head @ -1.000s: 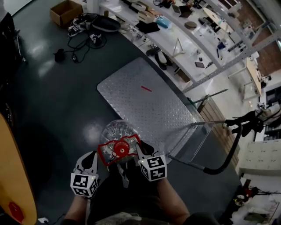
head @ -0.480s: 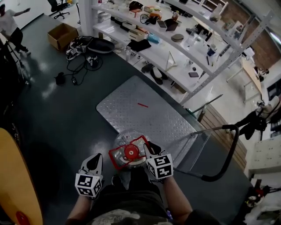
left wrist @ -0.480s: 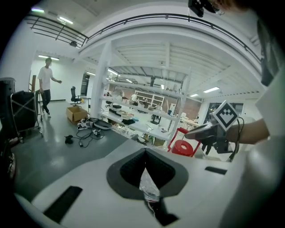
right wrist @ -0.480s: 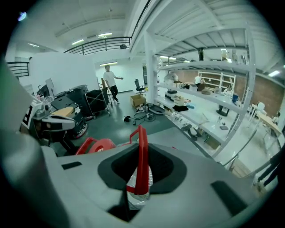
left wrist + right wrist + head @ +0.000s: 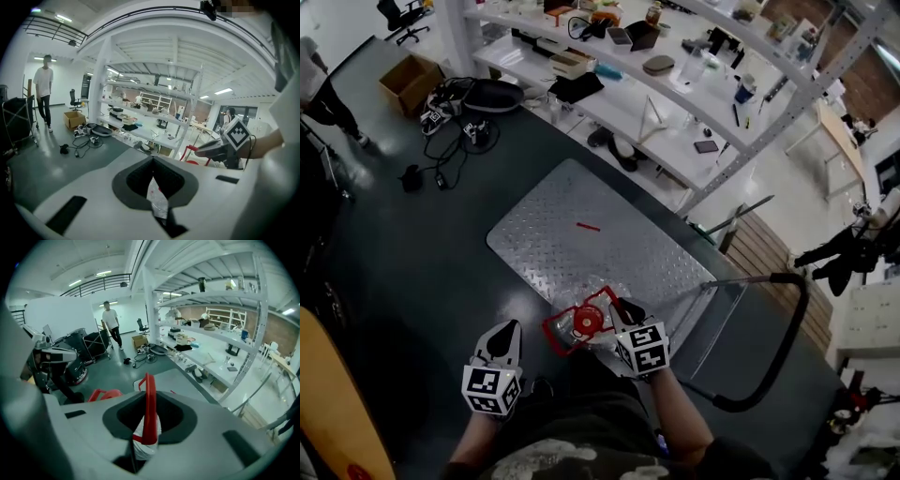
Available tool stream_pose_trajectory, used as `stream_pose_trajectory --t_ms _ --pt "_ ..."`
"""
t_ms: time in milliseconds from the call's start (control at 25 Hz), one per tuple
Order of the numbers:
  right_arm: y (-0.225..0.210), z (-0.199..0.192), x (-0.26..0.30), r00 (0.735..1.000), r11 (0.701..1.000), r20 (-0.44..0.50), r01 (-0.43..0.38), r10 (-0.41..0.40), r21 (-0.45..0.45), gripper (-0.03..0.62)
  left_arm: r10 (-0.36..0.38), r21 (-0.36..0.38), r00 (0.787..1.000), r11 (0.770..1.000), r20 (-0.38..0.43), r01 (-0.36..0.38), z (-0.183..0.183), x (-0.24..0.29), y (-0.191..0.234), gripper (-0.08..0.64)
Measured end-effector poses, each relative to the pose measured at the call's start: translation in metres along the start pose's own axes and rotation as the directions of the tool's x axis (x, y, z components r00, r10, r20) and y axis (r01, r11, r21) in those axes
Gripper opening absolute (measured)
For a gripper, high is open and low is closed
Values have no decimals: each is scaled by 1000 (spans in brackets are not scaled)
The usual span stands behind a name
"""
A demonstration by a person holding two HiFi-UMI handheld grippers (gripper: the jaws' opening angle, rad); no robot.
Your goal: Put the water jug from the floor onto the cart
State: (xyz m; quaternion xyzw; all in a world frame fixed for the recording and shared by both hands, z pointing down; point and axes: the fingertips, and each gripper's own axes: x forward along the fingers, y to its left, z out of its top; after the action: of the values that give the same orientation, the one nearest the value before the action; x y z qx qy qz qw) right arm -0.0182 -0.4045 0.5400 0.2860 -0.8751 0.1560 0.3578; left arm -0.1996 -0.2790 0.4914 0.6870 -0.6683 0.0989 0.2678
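A clear water jug [image 5: 592, 292] with a red cap [image 5: 587, 324] hangs over the near edge of the cart's diamond-plate deck [image 5: 562, 234]. My right gripper [image 5: 615, 315] grips its red handle [image 5: 150, 399], which runs upright between the jaws; those jaws are opening slightly with the handle still pinched between them. My left gripper [image 5: 503, 337] floats to the left of the jug, apart from it, jaws together with nothing in them [image 5: 157, 201]. The cart's black push bar [image 5: 773, 347] stands at the right.
White shelving [image 5: 675, 84] packed with items runs behind the cart. Cables [image 5: 441, 159] and a cardboard box [image 5: 408, 82] lie on the dark floor at far left, where a person [image 5: 44, 91] walks. A yellow board [image 5: 337, 403] stands at my near left.
Both grippers and the jug have travelled forward, from above the floor beside the cart to above the deck's near edge. The right grip on the handle holds.
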Motion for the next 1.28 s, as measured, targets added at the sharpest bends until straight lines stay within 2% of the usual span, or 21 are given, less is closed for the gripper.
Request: stream_pose_trajectory --t_ms 320,520,800,1040,1280 --pt "-75 -4 45 999 999 -31 -20 21 51 55 17 4 999 1000 -37 -17 18 62 -25 9" --pt "-118 7 62 1000 998 2 -15 15 63 55 45 4 999 999 -21 -45 38 86 -30 8" --pt "-176 17 75 998 993 9 66 -68 97 54 48 14 998 999 -37 -48 46 96 -36 9" --pt "-199 21 81 992 989 1 123 -123 80 54 29 17 999 999 -44 -29 44 103 -38 8" --pt "-203 9 82 994 981 -2 113 -114 156 57 3 37 1000 999 -27 -2 54 109 -40 9"
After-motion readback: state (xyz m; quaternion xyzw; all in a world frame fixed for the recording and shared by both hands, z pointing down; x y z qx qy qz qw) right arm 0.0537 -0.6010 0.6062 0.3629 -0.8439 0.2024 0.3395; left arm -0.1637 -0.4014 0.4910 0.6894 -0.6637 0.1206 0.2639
